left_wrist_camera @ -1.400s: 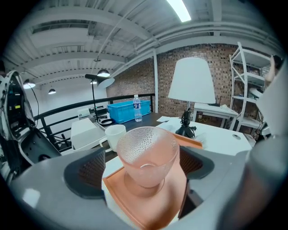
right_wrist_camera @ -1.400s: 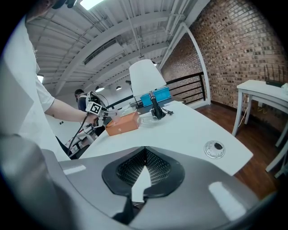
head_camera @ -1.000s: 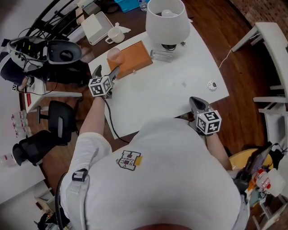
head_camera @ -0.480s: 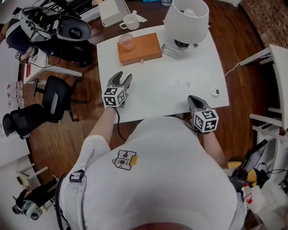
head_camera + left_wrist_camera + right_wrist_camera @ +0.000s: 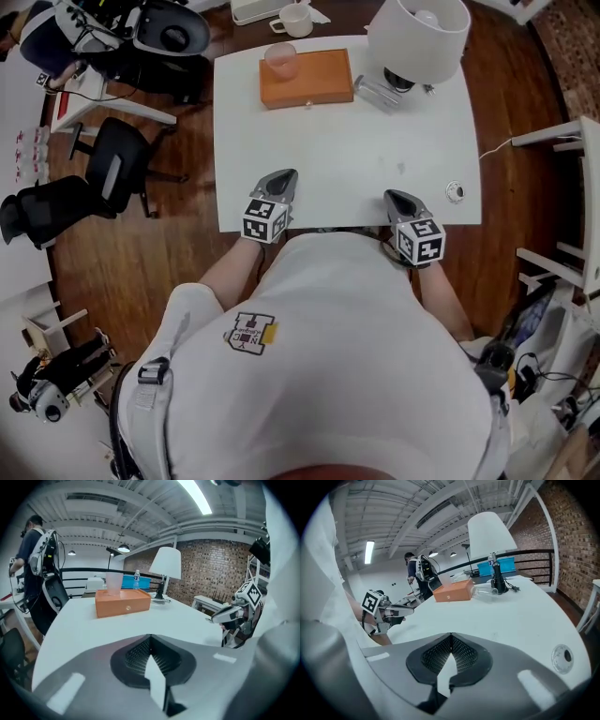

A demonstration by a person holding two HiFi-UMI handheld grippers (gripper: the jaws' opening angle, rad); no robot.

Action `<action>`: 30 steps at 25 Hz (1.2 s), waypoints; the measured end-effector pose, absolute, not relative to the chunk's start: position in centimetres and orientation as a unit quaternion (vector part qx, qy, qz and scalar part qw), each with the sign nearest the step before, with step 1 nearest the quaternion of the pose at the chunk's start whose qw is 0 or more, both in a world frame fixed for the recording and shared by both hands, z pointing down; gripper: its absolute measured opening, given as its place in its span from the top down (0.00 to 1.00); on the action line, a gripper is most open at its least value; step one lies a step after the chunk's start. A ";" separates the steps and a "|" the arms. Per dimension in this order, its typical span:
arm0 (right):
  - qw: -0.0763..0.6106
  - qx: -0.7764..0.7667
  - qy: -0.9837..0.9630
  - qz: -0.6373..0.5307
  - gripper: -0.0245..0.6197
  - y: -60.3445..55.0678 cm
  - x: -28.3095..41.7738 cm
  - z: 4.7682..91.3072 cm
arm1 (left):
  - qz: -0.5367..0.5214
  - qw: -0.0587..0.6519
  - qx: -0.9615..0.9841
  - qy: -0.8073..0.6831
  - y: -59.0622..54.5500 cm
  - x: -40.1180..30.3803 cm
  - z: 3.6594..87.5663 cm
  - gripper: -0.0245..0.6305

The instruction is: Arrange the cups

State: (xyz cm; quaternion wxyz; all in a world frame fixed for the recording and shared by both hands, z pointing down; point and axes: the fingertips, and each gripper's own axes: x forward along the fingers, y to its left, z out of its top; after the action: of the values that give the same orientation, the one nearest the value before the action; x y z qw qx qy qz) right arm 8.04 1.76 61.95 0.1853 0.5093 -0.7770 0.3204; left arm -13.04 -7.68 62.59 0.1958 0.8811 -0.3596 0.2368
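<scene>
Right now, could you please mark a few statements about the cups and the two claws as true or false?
1. The pink cup stands on the orange box. True.
2. The left claw grips a cup. False: it is shut and empty.
3. A clear glass lies on its side beside the lamp. True.
4. The white mug stands on the white table. False: it stands beyond the table's far edge.
5. The right claw is wide open. False: it is shut and empty.

text: none legible | shirt patch (image 5: 251, 335): print too small to read
</scene>
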 end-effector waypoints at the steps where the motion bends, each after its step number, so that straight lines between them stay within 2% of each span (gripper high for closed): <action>1: 0.188 0.503 -0.780 0.321 0.96 1.8 7.5 62.2 | 0.239 0.200 0.882 -0.353 -7.0 -12.8 62.9 0.96; 9: 0.219 0.467 -0.793 0.325 0.96 2.6 4.9 63.0 | 0.243 0.230 0.884 -0.325 -3.3 -11.9 63.9 0.96; 19: 0.252 0.474 -0.778 0.327 0.96 2.2 2.3 62.8 | 0.223 0.279 0.885 -0.299 -3.4 -14.2 64.3 0.96; 30: 0.275 0.448 -0.801 0.286 0.96 0.4 3.2 62.7 | 0.216 0.272 0.890 -0.297 -3.1 -10.7 63.9 0.96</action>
State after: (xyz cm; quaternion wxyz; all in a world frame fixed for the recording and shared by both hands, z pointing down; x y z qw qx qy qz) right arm 3.23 0.43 62.65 0.2752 0.4480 -0.8011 0.2860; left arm -10.73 -3.14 63.88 0.2717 0.8895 -0.2970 0.2162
